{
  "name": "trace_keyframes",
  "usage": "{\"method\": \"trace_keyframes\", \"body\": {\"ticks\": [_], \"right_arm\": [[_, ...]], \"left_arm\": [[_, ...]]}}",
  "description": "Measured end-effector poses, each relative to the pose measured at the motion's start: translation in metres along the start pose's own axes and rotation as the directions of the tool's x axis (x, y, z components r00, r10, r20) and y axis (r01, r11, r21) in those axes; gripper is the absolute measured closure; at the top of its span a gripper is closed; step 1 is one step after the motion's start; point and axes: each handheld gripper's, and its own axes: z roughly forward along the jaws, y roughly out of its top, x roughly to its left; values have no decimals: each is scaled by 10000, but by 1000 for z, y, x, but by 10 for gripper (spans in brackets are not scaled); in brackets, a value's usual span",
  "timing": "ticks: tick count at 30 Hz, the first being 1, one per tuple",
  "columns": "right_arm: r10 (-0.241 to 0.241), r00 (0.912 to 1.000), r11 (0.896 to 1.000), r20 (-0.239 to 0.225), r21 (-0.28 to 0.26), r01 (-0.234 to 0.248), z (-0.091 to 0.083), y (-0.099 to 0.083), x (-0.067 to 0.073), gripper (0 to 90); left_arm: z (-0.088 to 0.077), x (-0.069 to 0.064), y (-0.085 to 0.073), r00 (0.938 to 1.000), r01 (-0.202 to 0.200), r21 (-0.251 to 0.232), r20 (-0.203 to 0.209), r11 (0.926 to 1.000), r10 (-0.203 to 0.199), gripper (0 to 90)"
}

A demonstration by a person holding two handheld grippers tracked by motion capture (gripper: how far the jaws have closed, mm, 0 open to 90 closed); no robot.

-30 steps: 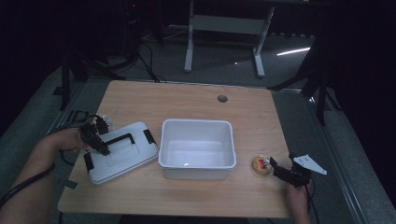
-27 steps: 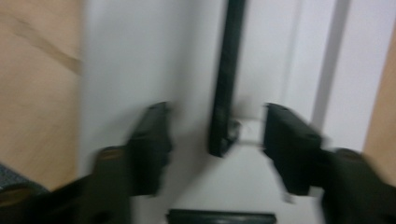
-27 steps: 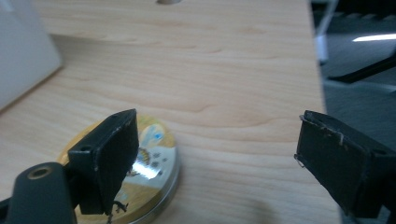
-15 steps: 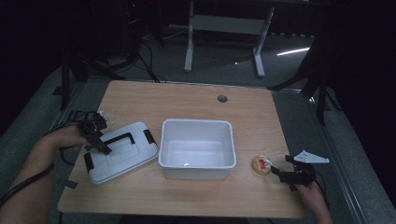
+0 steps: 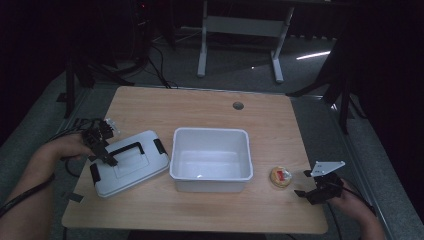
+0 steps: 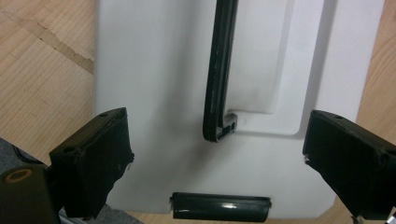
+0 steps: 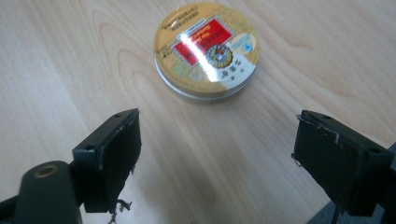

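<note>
The left gripper [image 5: 107, 157] hangs over the near-left corner of the white lid [image 5: 131, 162], its jaws spread wide; they have just been opening, and the pads press on nothing; in the left gripper view the black carry handle [image 6: 219, 70] of the lid runs up between the jaws, lying folded flat in its recess, clear of both pads, while a black latch [image 6: 219, 207] sits on the lid's edge just below them. The lid lies flat on the wooden table [image 5: 200, 110], a little askew, left of the white bin [image 5: 211, 159] and just beside it; whether their edges touch I cannot tell from the dim high view.

The right gripper [image 5: 306, 186] is held near the table's right front corner, jaws likewise wide apart and holding nothing; in the right gripper view its two black pads frame bare wood, and the round yellow tin [image 7: 206, 49] with its red label lies beyond them, apart from both fingertips; the tin rests flat on the table, lid up, between the bin and that gripper, near the bin's right front corner.

The bin stands upright in the middle of the table, open at the top; its inside looks bare white as far as the poor light shows.
</note>
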Motion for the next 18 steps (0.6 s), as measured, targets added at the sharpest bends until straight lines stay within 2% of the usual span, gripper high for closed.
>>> {"method": "trace_keyframes", "body": {"ticks": [1, 2, 3, 4, 5, 6, 7, 9, 10, 11, 12, 13, 14, 15, 16, 17, 18], "right_arm": [[88, 9999, 9996, -109, 255, -85, -1, 2, 0, 144], [191, 9993, 9959, -329, 894, -161, -1, 8, -1, 145], [191, 9993, 9959, -329, 894, -161, -1, 8, -1, 145], [267, 9979, 9875, -591, 1570, -171, -1, 14, 1, 155], [267, 9979, 9875, -591, 1570, -171, -1, 14, 1, 155], [44, 9975, 9805, -699, 1964, 94, 0, 18, 3, 157], [-383, 9964, 9653, -750, 2551, 563, 1, 22, 9, 129], [-705, 9908, 9386, -1157, 3285, 1052, 2, 27, 14, 128], [-705, 9908, 9386, -1157, 3285, 1052, 2, 27, 14, 128], [-586, 9891, 9247, -1349, 3660, 1047, 3, 30, 15, 127], [-525, 9884, 9066, -1428, 4081, 1071, 5, 33, 16, 127], [-843, 9866, 8530, -1397, 5017, 1439, 7, 37, 19, 127], [-843, 9866, 8530, -1397, 5017, 1439, 7, 37, 19, 127], [-930, 9844, 8289, -1497, 5360, 1598, 8, 39, 20, 128], [-979, 9829, 8098, -1559, 5617, 1697, 9, 41, 21, 128], [-1148, 9792, 7732, -1671, 6039, 1937, 9, 45, 23, 128], [-1148, 9792, 7732, -1671, 6039, 1937, 9, 45, 23, 128]], "left_arm": [[0, 0, 0, 10000, 25, 21, 54, 10000, -25, 72], [0, -1, 0, 10000, 12, 83, 16, 10000, -12, 72], [0, -1, 0, 10000, 12, 83, 16, 10000, -12, 72], [0, -1, 0, 10000, 19, 81, 50, 10000, -19, 72], [0, -1, 0, 10000, 6, 131, 5, 9999, -6, 72], [0, -1, 0, 10000, -2, 154, 4, 9999, 2, 72], [0, -2, 0, 10000, -7, 167, 66, 9999, 6, 72], [0, -2, 0, 10000, -11, 205, 19, 9998, 11, 72], [1, -2, 0, 10000, -6, 225, 48, 9997, 5, 72], [0, -2, 0, 10000, -9, 252, 74, 9997, 7, 72], [0, -2, 0, 10000, -16, 283, 15, 9996, 16, 72], [0, -2, 0, 10000, -14, 286, -3, 9996, 14, 72], [-1, -2, 0, 10000, -17, 270, 15, 9996, 16, 72], [-2, -3, 0, 10000, -30, 254, 3, 9997, 30, 72], [-2, -3, 0, 10000, -21, 251, -12, 9997, 21, 72], [-2, -3, 0, 10000, -17, 248, 12, 9997, 17, 72], [-3, -3, 0, 10000, -2, 260, 62, 9997, 0, 72]]}}
